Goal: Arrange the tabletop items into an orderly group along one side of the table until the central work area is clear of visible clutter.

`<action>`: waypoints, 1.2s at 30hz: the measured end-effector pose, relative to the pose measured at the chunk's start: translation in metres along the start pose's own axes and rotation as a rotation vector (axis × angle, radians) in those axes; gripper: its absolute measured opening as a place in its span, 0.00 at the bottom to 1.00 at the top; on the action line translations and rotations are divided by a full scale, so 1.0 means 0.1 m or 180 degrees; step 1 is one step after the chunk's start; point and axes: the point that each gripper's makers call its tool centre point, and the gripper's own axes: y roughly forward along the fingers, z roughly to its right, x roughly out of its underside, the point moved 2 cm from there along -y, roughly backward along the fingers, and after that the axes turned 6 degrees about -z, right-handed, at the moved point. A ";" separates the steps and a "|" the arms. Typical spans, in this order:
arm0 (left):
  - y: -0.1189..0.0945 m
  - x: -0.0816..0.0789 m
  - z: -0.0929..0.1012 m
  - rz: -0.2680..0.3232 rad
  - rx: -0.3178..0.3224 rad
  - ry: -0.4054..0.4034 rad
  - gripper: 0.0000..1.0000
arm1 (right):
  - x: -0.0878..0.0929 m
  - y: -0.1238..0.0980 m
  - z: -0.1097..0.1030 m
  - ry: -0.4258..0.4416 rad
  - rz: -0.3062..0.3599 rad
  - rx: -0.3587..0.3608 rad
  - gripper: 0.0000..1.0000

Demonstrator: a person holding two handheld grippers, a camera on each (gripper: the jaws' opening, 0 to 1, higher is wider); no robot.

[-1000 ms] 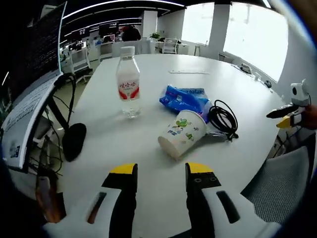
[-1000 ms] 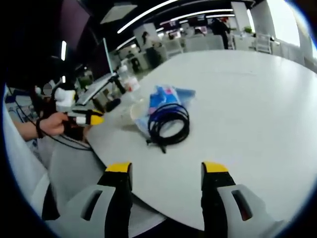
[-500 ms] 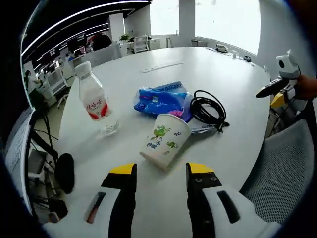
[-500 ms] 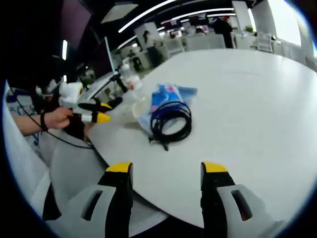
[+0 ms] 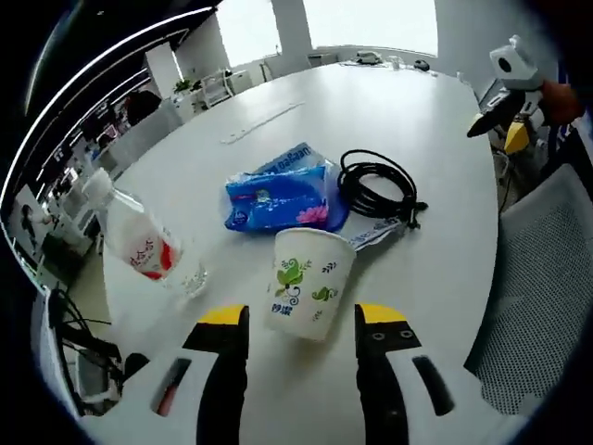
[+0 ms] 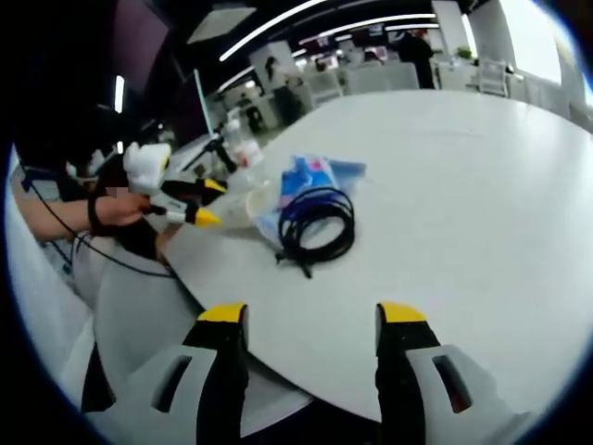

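A white paper cup (image 5: 310, 283) with green leaf print sits near the table edge, just ahead of my open left gripper (image 5: 301, 320), its base almost between the yellow tips. Behind it lie a blue tissue packet (image 5: 278, 190) and a coiled black cable (image 5: 375, 185). A clear water bottle (image 5: 139, 246) with a red label is to the left. My right gripper (image 6: 310, 315) stands open over the table edge, well short of the cable (image 6: 315, 227). There the left gripper (image 6: 190, 209), held by a hand, reaches toward the cup (image 6: 248, 206), beside the packet (image 6: 320, 174).
The round white table (image 6: 463, 185) stretches away bare behind the items. A grey mesh chair (image 5: 547, 278) stands at the table edge on the right. The right gripper (image 5: 505, 83) shows at the upper right. A thin white strip (image 5: 259, 120) lies farther back.
My left gripper has moved in on the cup, which now sits just ahead of its tips. The right gripper has stayed where it was.
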 end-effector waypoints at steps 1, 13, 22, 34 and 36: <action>0.02 -0.01 0.01 -0.0010 0.0009 0.0017 0.47 | 0.00 0.00 0.00 0.0003 -0.0001 0.0000 0.54; 0.31 -0.10 -0.02 -0.0240 0.0080 0.0458 0.49 | 0.03 -0.03 0.04 0.0053 0.0008 0.0026 0.54; 0.38 -0.10 -0.03 -0.0201 0.0152 0.0231 0.42 | 0.02 -0.05 0.04 0.0059 0.0013 0.0035 0.54; 0.21 0.05 0.00 -0.0108 0.0159 -0.0090 0.38 | 0.03 0.00 0.00 0.0023 -0.0014 -0.0005 0.53; 0.16 0.09 0.02 -0.0101 0.0137 -0.0140 0.38 | 0.03 0.00 -0.01 0.0019 -0.0015 -0.0016 0.53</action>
